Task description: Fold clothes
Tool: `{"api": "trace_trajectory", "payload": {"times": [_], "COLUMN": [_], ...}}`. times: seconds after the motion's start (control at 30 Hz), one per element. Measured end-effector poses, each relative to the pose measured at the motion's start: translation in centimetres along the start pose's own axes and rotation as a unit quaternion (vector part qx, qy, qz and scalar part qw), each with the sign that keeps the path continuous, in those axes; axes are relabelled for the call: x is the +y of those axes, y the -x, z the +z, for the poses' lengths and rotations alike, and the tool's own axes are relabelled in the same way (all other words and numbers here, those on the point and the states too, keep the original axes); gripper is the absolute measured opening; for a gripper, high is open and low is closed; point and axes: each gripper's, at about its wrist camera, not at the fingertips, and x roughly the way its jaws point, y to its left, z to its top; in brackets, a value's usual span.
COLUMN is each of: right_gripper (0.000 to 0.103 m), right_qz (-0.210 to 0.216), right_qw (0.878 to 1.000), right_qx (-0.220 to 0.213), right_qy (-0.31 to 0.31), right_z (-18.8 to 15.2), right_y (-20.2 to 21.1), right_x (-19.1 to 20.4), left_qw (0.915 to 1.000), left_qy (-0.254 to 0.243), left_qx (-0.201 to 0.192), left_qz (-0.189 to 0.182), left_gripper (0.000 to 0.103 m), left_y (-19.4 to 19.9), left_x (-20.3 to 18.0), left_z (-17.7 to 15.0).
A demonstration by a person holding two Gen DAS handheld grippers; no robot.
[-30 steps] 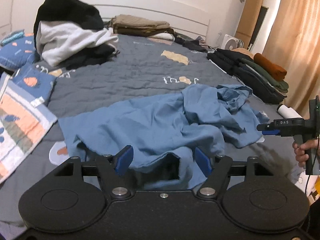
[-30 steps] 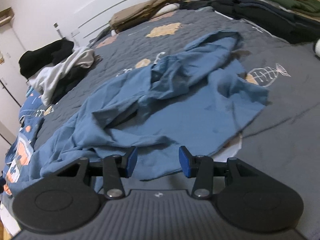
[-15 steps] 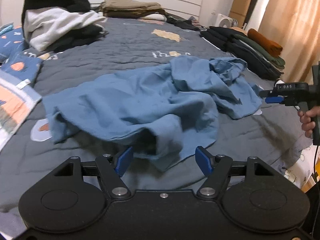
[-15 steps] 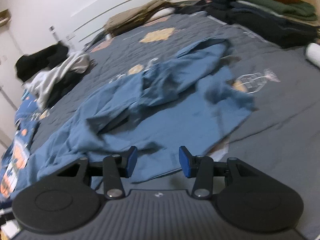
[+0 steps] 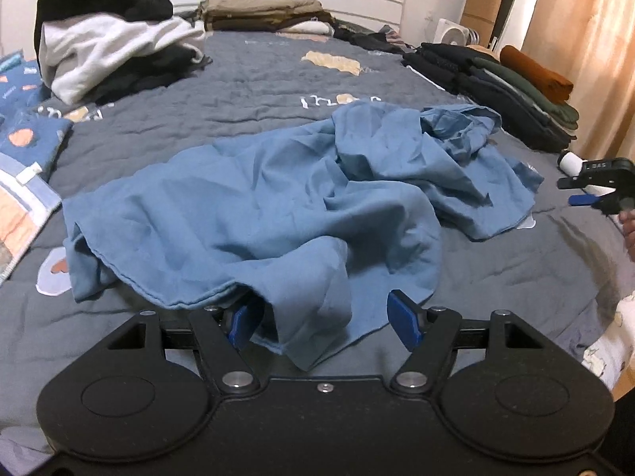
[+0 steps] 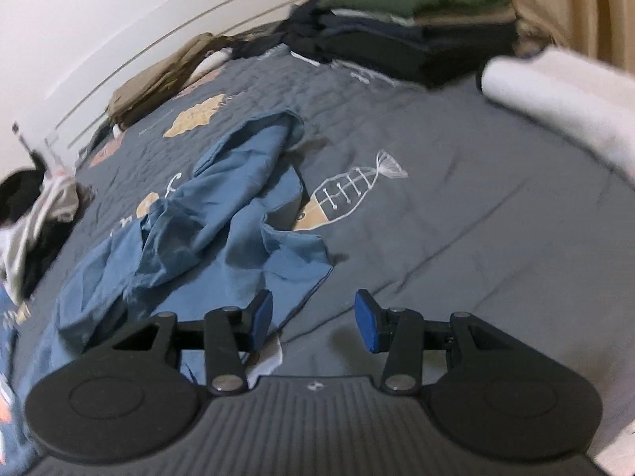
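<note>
My left gripper (image 5: 323,319) sat low at the near edge of the shirt (image 5: 278,206). Its jaws were wide apart. A hanging fold of the blue cloth lay between them, draped over the left pad; nothing was clamped. The right pad stood clear of the cloth.

The shirt lay crumpled on the grey quilt (image 5: 246,91), roughly mid-bed. The bunched part was toward the far right, the flatter part toward the left. One hem curled up at the near left corner.

My right gripper (image 6: 313,315) was also wide open and held nothing. From its own camera, the left pad (image 6: 262,313) hung over the shirt's (image 6: 222,238) near corner; I could not tell whether it touched. The right pad was over bare quilt (image 6: 456,238), near the fish print (image 6: 341,194). This view was motion-blurred. In the left view the right gripper (image 5: 587,192) appeared at the far right edge, off the shirt, beside a white roll (image 5: 571,162).

Surroundings: a folded stack (image 5: 496,83) along the right side of the bed, topped by green and rust items. A loose heap (image 5: 107,39) of black and white garments at far left. Tan folded items (image 5: 262,10) by the headboard. Patterned pillows (image 5: 27,135) at the left edge.
</note>
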Motion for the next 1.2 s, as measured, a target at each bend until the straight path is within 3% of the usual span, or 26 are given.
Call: {"api": "trace_trajectory", "payload": {"times": [0.07, 0.17, 0.33, 0.7, 0.77, 0.8, 0.83, 0.87, 0.97, 1.2], "right_gripper": [0.045, 0.045, 0.045, 0.045, 0.039, 0.028, 0.009, 0.002, 0.001, 0.000], "right_qz": [0.009, 0.002, 0.024, -0.003, -0.005, -0.006, -0.006, -0.005, 0.008, 0.053], "right_qw": [1.000, 1.000, 0.999, 0.999, 0.999, 0.999, 0.998, 0.998, 0.996, 0.981], "right_qx": [-0.002, -0.019, -0.020, -0.036, -0.046, -0.051, -0.054, -0.057, -0.071, -0.143], "right_qy": [-0.015, -0.010, -0.024, -0.016, -0.015, -0.014, -0.016, -0.022, -0.056, -0.122], "right_z": [0.2, 0.1, 0.6, 0.5, 0.4, 0.4, 0.5, 0.6, 1.3, 3.4], "right_y": [-1.1, -2.2, -4.2, -6.9, -6.9, -6.8, -6.7, -6.5, -5.4, 0.9], "right_x": [-0.3, -0.2, -0.2, 0.2, 0.3, 0.4, 0.4, 0.4, 0.0, -1.3], "left_qw": [1.0000, 0.9998, 0.9998, 0.9997, 0.9997, 0.9998, 0.9998, 0.9998, 0.9998, 0.9987], "left_qy": [0.005, 0.006, 0.010, 0.013, 0.013, 0.012, 0.011, 0.010, 0.015, 0.049], "left_qx": [0.005, 0.014, 0.018, 0.021, 0.019, 0.019, 0.018, 0.018, 0.014, -0.010], "left_qz": [-0.002, -0.008, -0.008, 0.002, 0.002, 0.002, 0.002, 0.002, 0.003, -0.004], "left_gripper": [0.055, 0.028, 0.027, 0.027, 0.027, 0.027, 0.027, 0.027, 0.027, 0.012], "left_y": [-0.3, -0.8, -1.1, -1.3, -1.3, -1.3, -1.2, -1.2, -1.0, 1.0], "left_x": [0.1, 0.2, 0.3, 0.8, 0.9, 0.9, 0.9, 0.9, 1.2, 2.9], "left_z": [0.1, 0.1, 0.1, 0.2, 0.2, 0.2, 0.2, 0.1, 0.3, 0.9]}}
